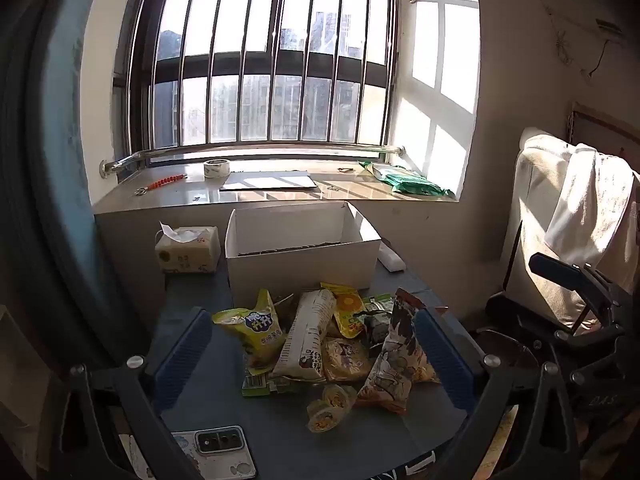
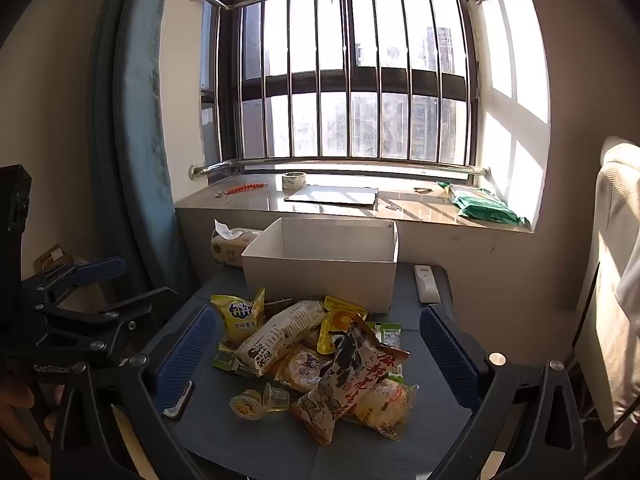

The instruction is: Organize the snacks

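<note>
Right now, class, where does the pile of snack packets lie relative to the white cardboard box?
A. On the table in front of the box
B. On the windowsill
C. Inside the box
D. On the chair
A: the snack packets are heaped on the dark table just in front of the white box, which holds none of them that can be seen.

Left wrist view: from just above the near table edge (image 1: 280, 440), facing the barred window (image 1: 276, 68), close over the snack pile (image 1: 320, 344). Right wrist view: alongside to the right, same heading, similar nearness. Shared by both: snack pile (image 2: 316, 360), white box (image 2: 320, 268), window sill (image 2: 360, 208), window (image 2: 352, 76).
</note>
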Motion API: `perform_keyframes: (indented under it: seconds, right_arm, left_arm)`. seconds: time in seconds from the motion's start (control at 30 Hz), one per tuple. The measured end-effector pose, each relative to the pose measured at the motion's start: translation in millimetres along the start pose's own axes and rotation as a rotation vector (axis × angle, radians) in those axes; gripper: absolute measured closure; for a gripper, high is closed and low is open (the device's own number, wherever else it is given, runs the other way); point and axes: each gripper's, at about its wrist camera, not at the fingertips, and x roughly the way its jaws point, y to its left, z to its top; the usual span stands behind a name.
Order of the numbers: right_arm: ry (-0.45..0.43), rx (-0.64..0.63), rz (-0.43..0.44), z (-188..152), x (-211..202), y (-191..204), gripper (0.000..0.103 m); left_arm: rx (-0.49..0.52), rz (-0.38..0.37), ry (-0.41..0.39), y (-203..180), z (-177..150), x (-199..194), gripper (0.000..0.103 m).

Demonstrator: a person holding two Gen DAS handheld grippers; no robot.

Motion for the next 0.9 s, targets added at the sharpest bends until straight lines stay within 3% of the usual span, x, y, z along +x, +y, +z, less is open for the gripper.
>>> perform_keyframes:
  seconds: [0.23, 0.3, 0.9]
  right_arm:
    - [0.006, 0.000, -0.004, 1.6, -0.9, -0.8, 0.000]
    - [0.009, -0.004, -0.005, 2.6, -0.2, -0.6, 0.000]
    - [-0.005, 0.008, -0.006, -1.3, -0.8, -2.5, 0.000]
  left_arm:
    - [0.031, 0.017, -0.021, -10.3, -6.7, -15.3, 0.000]
    - [0.027, 0.021, 0.001, -4.9, -0.2, -1.7, 0.000]
    - [0.025, 0.009, 0.013, -5.3, -1.9, 0.7, 0.000]
